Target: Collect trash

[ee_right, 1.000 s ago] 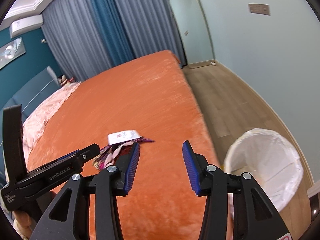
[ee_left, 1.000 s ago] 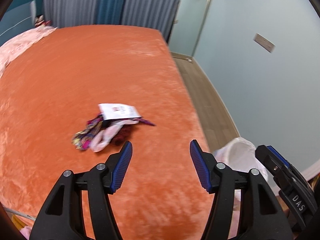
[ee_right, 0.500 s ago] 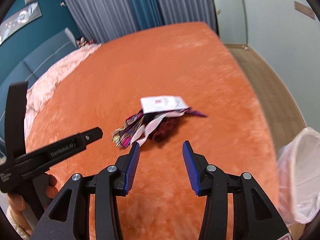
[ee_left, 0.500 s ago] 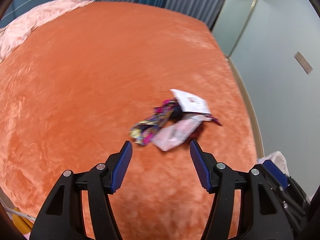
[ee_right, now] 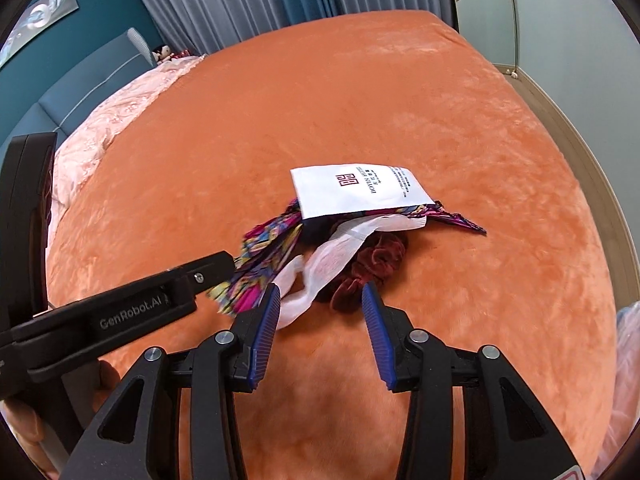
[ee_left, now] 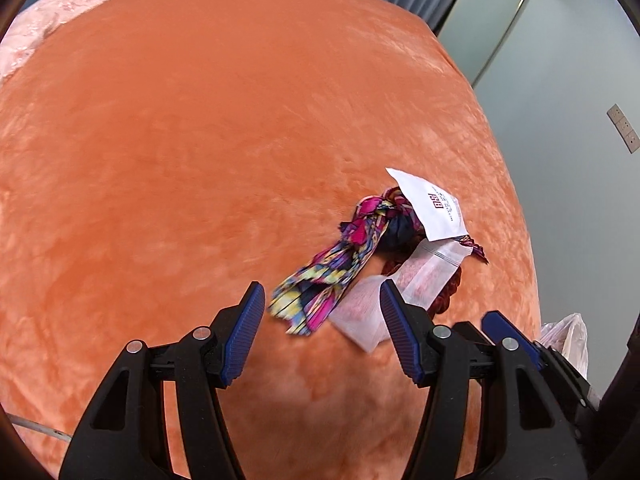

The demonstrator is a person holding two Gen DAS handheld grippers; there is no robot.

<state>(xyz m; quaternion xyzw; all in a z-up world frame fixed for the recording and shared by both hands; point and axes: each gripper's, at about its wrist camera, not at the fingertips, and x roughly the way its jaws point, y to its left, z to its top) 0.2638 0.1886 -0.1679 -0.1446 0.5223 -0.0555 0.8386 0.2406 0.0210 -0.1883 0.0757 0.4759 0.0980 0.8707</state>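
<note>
Orange bedspread holds a trash pile; left tool gapes empty, right tool narrowing, empty.

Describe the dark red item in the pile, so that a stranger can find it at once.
On the orange bed cover, a small pile lies near the right edge. The dark red scrunchie sits at its near side, under the white wrapper strip. Only it is one-coloured, ruffled velvet; the scarf beside it is multicoloured.

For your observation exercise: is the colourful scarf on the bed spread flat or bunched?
Bunched: the colourful scarf is knotted and twisted, partly under the white packet.
</note>
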